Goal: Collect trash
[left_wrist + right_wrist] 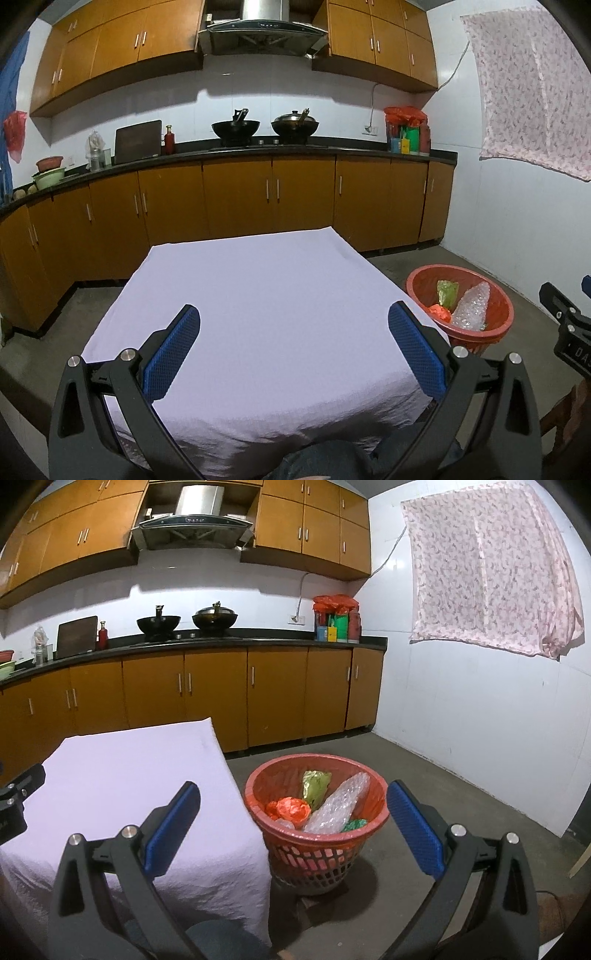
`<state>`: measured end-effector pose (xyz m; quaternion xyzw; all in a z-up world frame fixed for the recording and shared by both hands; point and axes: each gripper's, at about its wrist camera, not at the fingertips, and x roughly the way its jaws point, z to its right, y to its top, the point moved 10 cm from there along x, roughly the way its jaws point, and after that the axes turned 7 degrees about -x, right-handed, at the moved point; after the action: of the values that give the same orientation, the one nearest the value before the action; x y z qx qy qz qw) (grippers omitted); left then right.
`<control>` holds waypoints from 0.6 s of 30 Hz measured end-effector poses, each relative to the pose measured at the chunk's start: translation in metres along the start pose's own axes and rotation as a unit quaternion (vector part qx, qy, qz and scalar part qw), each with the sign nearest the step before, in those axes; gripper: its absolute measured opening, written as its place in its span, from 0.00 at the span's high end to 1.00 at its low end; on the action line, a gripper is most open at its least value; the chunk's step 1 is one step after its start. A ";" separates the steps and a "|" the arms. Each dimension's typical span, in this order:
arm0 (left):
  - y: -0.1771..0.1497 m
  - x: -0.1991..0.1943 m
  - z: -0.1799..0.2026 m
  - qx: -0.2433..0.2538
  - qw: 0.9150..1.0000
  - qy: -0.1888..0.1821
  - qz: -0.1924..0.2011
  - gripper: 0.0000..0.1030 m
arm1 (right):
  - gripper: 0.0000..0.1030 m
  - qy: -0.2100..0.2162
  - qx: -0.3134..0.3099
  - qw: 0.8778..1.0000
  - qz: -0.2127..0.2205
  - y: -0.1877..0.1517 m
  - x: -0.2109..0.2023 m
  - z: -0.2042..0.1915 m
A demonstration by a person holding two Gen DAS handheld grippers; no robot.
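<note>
both your left tool (293, 321) and right tool (293, 799) gape wide and empty, the trash sits in the red basket (258, 779), so swing carefully or you'll tip it.

Between the spread fingers of the left gripper (293, 325) lies a table (258, 295) draped in pale matt cloth, smooth in the middle and wrinkled toward the near edge. The finger pads (173, 350) look like blue textured rubber, set on matt black plastic arms with shiny metal pins. Between the right gripper (293, 805) fingers sits a red plastic basket (373, 823) with a latticed lower wall, lined with thin glossy film. Inside it lie clear bubble wrap (338, 805), a crinkled orange plastic bag (291, 808) and a shiny green-gold foil wrapper (314, 786). Under it, the floor (443, 768) is rough, matt grey concrete.
</note>
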<state>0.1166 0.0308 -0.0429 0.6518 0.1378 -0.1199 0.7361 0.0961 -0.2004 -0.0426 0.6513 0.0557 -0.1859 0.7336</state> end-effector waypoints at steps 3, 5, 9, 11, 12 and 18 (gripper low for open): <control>-0.002 -0.004 -0.001 -0.001 1.000 -0.002 0.001 0.02 | 0.04 0.003 0.004 1.000 0.002 -0.001 -0.006 -0.001; -0.002 -0.006 -0.002 -0.002 1.000 -0.002 0.002 0.02 | 0.04 0.003 0.007 1.000 0.006 0.000 -0.010 -0.001; -0.003 -0.010 -0.002 -0.005 1.000 -0.005 0.003 0.02 | 0.04 0.002 0.014 1.000 0.009 0.002 -0.015 0.000; -0.003 -0.010 -0.002 -0.005 1.000 -0.008 0.003 0.02 | 0.04 0.001 0.016 1.000 0.009 0.001 -0.017 0.002; -0.004 -0.010 -0.002 -0.004 1.000 -0.009 0.002 0.02 | 0.04 0.000 0.018 1.000 0.008 0.000 -0.017 0.002; -0.005 -0.014 0.002 -0.003 1.000 -0.013 0.002 0.02 | 0.04 -0.008 0.020 1.000 0.008 -0.003 -0.020 0.005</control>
<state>0.1018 0.0286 -0.0424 0.6485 0.1275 -0.1264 0.7397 0.0754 -0.2019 -0.0376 0.6649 0.0414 -0.1862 0.7222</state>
